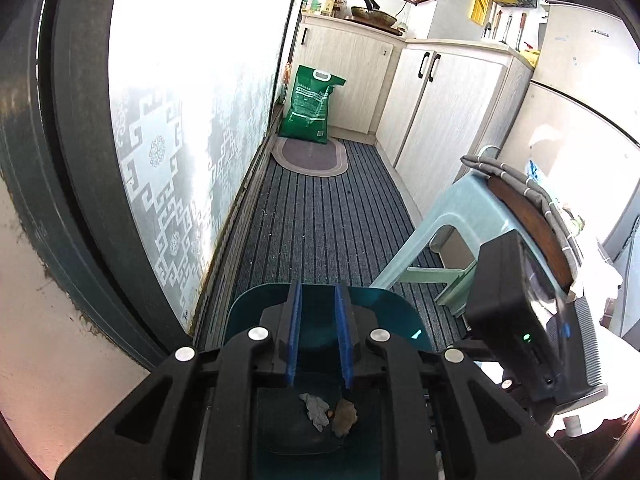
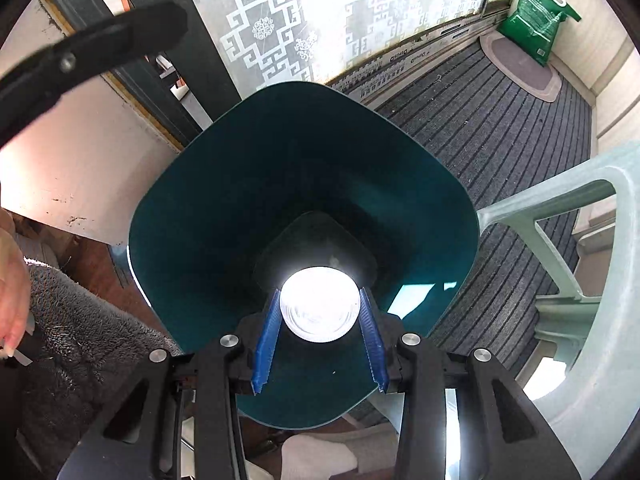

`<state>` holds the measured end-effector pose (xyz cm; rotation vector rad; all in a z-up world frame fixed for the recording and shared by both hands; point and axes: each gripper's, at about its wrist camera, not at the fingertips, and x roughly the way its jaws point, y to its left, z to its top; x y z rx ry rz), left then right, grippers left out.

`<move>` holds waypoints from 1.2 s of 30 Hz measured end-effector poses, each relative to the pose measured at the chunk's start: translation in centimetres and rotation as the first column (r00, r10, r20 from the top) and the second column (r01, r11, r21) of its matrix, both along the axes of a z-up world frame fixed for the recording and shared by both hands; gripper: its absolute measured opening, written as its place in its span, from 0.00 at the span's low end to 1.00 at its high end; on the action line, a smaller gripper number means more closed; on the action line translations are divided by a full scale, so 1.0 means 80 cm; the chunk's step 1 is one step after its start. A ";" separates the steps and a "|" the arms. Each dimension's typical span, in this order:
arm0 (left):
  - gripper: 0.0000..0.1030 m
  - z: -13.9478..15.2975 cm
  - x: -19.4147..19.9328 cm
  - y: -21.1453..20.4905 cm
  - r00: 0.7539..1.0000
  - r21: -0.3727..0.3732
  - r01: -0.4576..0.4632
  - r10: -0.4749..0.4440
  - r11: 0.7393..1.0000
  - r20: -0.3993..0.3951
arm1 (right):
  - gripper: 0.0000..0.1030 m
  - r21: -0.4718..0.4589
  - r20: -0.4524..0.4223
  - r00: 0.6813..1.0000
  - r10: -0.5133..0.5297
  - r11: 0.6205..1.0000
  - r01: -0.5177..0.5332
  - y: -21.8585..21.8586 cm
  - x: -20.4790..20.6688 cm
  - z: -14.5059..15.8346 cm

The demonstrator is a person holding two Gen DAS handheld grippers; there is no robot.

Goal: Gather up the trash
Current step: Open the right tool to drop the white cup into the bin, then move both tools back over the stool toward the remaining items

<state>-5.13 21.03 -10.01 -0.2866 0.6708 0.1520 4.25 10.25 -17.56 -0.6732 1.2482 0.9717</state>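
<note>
A teal trash bin (image 1: 392, 300) stands on the striped carpet, open at the top. In the left wrist view a crumpled grey tissue (image 1: 316, 410) and a brown scrap (image 1: 345, 416) lie on its bottom. My left gripper (image 1: 318, 286) hangs over the bin's mouth, its blue pads apart with nothing between them. In the right wrist view my right gripper (image 2: 319, 292) points down into the bin (image 2: 224, 184) and is shut on a clear plastic cup (image 2: 320, 312), seen end-on and glaring white. A black part of the left gripper (image 2: 80, 56) crosses the upper left corner.
A pale green plastic stool (image 1: 452, 216) stands right beside the bin. A frosted glass door (image 1: 168, 120) runs along the left. Farther off are a green sack (image 1: 310, 104), an oval mat (image 1: 310, 158) and cabinets (image 1: 440, 112). A hand (image 2: 12, 280) and a grey fuzzy cloth (image 2: 80, 340) show at the left.
</note>
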 end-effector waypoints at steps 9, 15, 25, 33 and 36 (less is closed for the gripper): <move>0.18 0.024 -0.005 -0.005 0.999 -0.037 0.006 -0.004 0.999 0.054 | 0.43 0.014 -0.032 0.999 0.001 1.000 -0.001 -0.006 -0.003 0.001; 0.17 0.046 -0.006 -0.012 0.994 -0.046 0.027 -0.023 0.999 0.103 | 0.43 0.091 -0.020 1.000 0.019 0.996 -0.017 -0.013 -0.009 0.032; 0.17 0.084 -0.008 -0.023 0.980 -0.085 0.042 -0.025 0.996 0.196 | 0.37 0.259 0.135 0.991 -0.001 0.965 -0.035 -0.048 -0.013 0.121; 0.18 0.103 0.005 -0.057 0.970 -0.070 0.080 -0.062 0.994 0.233 | 0.37 0.380 0.242 0.965 -0.098 0.925 -0.002 -0.102 0.006 0.188; 0.20 0.104 0.015 -0.074 0.969 -0.060 0.104 -0.088 0.993 0.230 | 0.37 0.400 0.267 0.955 -0.129 0.916 0.012 -0.122 0.012 0.204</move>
